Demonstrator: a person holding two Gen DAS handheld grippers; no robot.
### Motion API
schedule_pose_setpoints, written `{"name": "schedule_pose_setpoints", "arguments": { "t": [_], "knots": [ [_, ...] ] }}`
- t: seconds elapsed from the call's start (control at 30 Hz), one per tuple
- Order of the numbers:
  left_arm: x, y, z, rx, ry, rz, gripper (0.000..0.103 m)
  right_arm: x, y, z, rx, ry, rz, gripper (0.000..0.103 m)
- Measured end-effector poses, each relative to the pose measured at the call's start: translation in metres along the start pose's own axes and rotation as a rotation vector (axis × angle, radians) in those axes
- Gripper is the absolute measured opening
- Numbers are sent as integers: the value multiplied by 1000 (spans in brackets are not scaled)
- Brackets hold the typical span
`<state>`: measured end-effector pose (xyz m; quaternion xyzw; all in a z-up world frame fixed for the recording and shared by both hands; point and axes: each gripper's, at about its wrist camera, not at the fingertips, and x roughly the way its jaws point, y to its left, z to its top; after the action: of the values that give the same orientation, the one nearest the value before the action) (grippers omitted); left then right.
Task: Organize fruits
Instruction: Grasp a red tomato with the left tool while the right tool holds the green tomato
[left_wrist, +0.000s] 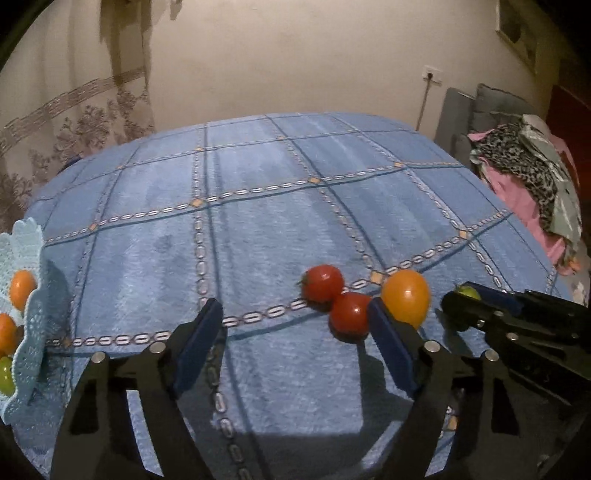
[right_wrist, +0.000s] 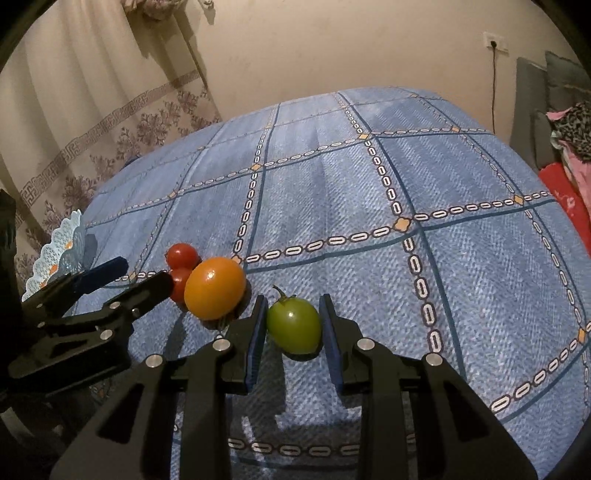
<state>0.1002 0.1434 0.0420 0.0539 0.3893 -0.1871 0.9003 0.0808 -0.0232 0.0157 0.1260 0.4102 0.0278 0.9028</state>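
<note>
My right gripper is shut on a green tomato, its blue pads touching both sides; the tomato rests on the blue checked cloth. Just left of it lie an orange tomato and two red tomatoes, touching each other. My left gripper is open and holds nothing. Its right finger sits just in front of the nearer red tomato and the orange tomato. A light blue lace-edged basket at the far left holds orange fruits and a green one.
The cloth covers a wide surface that falls away at the far edge toward a beige wall. A patterned curtain hangs at back left. A pile of clothes lies on grey furniture at the right. The right gripper appears beside the orange tomato.
</note>
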Motion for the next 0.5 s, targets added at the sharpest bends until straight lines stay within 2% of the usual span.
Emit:
{"name": "schedule_pose_setpoints", "arguments": {
  "t": [0.27, 0.5],
  "knots": [
    [2, -12, 2, 28, -3, -45, 58, 2, 1, -1, -2, -8, -4, 30],
    [0, -15, -5, 4, 17, -72, 56, 4, 2, -1, -7, -11, -8, 31]
  ]
}}
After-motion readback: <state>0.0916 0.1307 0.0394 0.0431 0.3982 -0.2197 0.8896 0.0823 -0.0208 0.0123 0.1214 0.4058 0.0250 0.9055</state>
